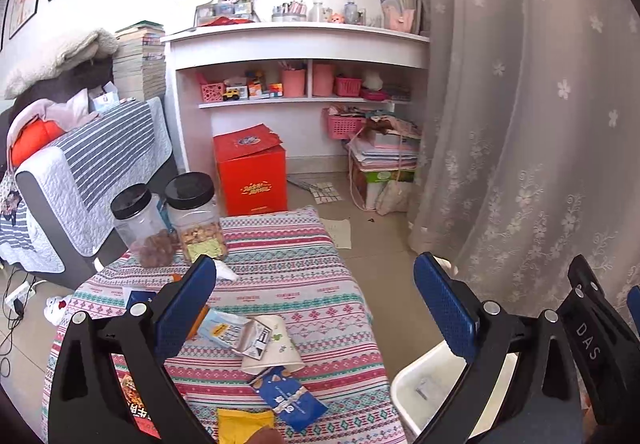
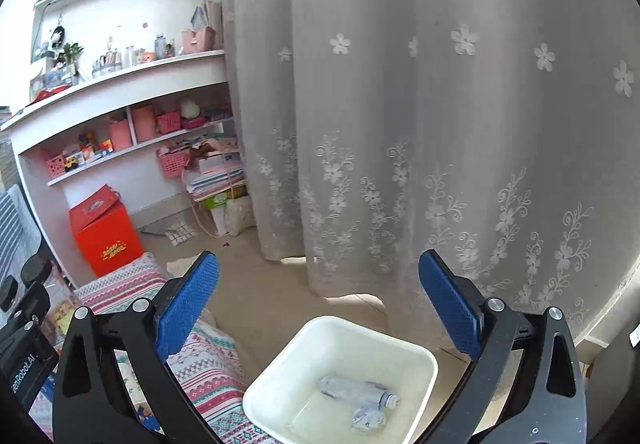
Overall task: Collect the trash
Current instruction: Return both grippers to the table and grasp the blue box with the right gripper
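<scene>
Patterned-cloth table [image 1: 288, 276] at left; white square plastic bin [image 2: 416, 354] on floor just right of it, crumpled grey plastic bottle [image 2: 360, 396] inside. Two black-lidded clear jars [image 1: 176, 220] on table's far-left edge; white paper cup [image 1: 276, 348] + blue wrapper [image 1: 292, 398] near. Red cardboard box [image 1: 252, 172] behind table.

Glossy plastic bin [image 2: 420, 354]; woven cloth table cover [image 1: 280, 272] (matt).

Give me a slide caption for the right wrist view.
Open right gripper hovers empty above the white bin holding a crumpled bottle, beside the patterned table.

A crumpled grey wrapper [image 2: 354, 398] lies in the white bin [image 2: 280, 388], between the right gripper's [image 2: 318, 304] spread, empty fingers [image 2: 188, 304].
</scene>
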The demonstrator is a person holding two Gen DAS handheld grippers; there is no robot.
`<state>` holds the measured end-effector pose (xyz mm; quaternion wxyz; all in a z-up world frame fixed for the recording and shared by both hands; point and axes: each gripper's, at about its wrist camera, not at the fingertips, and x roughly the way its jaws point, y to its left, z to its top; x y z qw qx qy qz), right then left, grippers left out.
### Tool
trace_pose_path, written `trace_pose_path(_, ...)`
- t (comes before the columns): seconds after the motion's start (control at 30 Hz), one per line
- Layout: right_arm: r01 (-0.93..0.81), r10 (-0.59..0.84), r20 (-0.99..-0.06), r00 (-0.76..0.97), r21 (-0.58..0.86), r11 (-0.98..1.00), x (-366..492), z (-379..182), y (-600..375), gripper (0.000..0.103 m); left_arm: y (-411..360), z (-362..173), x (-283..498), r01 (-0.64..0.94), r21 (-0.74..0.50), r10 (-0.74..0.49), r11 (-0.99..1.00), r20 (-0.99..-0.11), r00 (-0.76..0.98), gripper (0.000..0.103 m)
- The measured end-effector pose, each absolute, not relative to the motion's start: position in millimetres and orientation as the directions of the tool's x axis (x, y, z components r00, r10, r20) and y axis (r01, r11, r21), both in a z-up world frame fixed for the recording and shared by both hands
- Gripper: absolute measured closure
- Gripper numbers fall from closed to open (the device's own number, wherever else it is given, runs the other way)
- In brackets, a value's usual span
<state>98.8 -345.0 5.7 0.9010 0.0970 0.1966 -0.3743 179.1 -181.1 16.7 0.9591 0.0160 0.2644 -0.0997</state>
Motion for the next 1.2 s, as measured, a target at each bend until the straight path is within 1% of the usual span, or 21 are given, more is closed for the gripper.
trace_pose_path(0.17,0.652,-0.589,-0.433,0.682,-0.003,0.758,118,3,-307,0.007,-143,8,186,0.129,-0.007,-0.114,0.992,-0.52,0.846,0.007)
trace_pose_path(0.47,0.532,-0.501,-0.442,0.744,-0.061,0.845,146,-6,-236,0.007,-72,-7,199,-0.001,-0.031,-0.016,1.0,-0.554,0.832,0.007)
trace_pose_path(0.67,0.464,-0.455,-0.452,0.767,-0.098,0.88,163,-13,-194,0.007,-28,-18,205,-0.093,-0.016,0.067,0.996,-0.568,0.82,0.007)
trace_pose_path(0.8,0.43,-0.43,-0.468,0.772,-0.113,0.896,176,-18,-174,0.007,10,-29,212,-0.156,-0.03,0.106,0.987,-0.609,0.786,0.007)
trace_pose_path(1.0,0.358,-0.385,-0.519,0.763,-0.158,0.92,201,-36,-139,0.007,66,-32,219,-0.248,-0.05,0.162,0.967,-0.632,0.758,0.007)
trace_pose_path(1.2,0.248,-0.323,-0.59,0.74,-0.207,0.946,228,-57,-102,0.007,116,-38,224,-0.322,-0.096,0.175,0.942,-0.679,0.713,0.007)
